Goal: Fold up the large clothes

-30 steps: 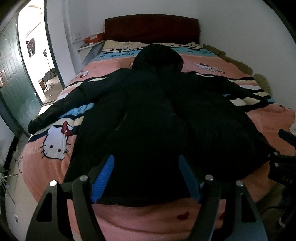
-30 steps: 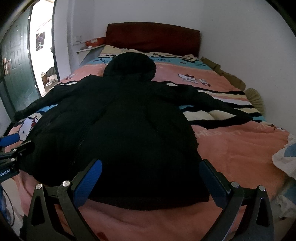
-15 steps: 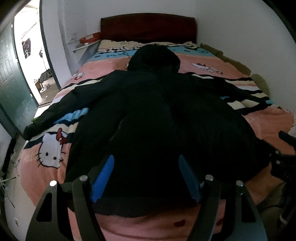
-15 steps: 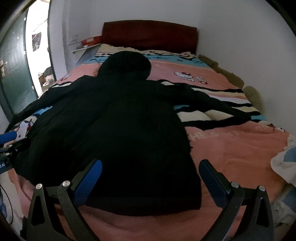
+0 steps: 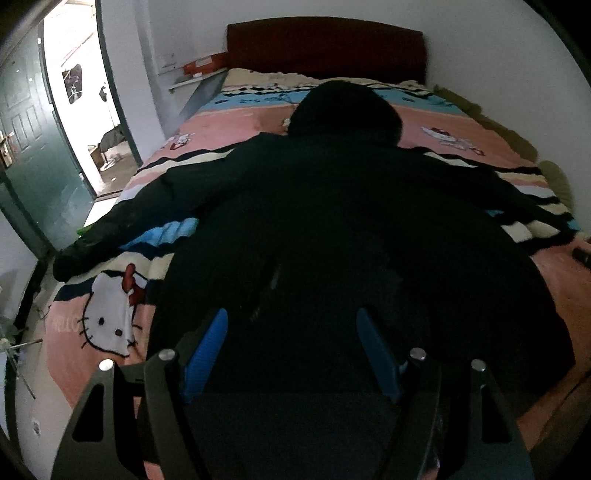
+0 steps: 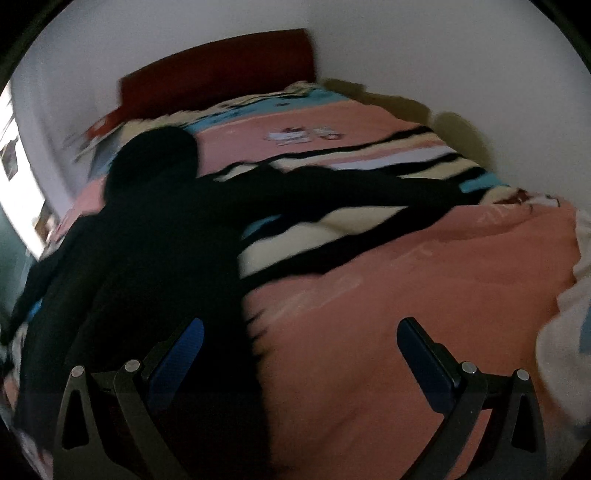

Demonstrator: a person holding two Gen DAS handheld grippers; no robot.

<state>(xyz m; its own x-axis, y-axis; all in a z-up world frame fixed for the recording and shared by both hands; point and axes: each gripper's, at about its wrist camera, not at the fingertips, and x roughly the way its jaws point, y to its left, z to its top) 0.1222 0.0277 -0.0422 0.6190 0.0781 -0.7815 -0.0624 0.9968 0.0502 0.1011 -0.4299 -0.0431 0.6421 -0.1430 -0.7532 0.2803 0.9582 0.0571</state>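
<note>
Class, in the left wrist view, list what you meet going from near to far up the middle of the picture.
Left claw → black coat → its hood → blanket → dark red headboard → white wall.

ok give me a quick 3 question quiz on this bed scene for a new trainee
1. True or false: the black hooded jacket lies spread on the bed with its hood toward the red headboard.
2. Multiple choice: the left tongs are (a) shut on a sleeve, (b) open over the jacket's lower part, (c) out of view.
3. Fill in: in the right wrist view, the right tongs straddle the jacket's side edge and the bare ____ blanket.

Key: 1 true. 2 b. 3 pink.
</note>
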